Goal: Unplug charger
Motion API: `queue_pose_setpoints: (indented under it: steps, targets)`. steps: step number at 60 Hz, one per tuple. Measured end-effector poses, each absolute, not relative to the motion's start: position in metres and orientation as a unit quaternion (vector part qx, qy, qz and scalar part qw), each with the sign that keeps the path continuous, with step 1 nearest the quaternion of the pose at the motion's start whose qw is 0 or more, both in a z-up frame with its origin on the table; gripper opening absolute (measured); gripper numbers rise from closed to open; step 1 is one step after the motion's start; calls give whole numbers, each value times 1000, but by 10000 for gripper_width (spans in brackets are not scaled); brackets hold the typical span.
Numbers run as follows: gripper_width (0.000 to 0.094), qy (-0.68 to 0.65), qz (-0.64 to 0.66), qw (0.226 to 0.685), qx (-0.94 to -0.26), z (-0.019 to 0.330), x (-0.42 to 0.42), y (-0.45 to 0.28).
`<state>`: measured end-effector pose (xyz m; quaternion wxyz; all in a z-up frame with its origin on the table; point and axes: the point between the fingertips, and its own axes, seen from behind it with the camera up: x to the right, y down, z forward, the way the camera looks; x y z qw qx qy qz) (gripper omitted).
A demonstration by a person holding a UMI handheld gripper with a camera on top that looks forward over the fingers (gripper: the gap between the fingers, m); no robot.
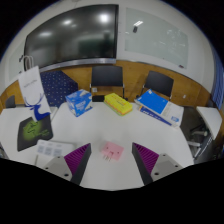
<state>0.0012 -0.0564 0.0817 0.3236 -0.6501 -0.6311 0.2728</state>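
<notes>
A white table [100,128] is spreading ahead, with bare surface lying just beyond the fingers. Boxes are crowding its far edge: a blue box [79,101], a yellow one [119,104]. The gripper [111,160] is gaping wide, a small pink charger [111,150] sitting between its pads, untouched.

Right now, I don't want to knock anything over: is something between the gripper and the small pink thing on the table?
Nothing visible. The pink thing lies on the white table, already between the fingertips of the open gripper; the yellow box lies well beyond it.
</notes>
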Motion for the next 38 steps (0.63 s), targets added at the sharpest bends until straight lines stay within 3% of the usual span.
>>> queue_pose_setpoints:
  steps: [9, 15, 25, 38]
  targets:
    - [852, -623, 269, 337, -652, 169, 105, -79]
    - [857, -614, 264, 359, -651, 208, 178, -93]
    - [854, -616, 256, 354, -655, 221, 262, -126]
    - [855, -615, 254, 365, -651, 223, 290, -149]
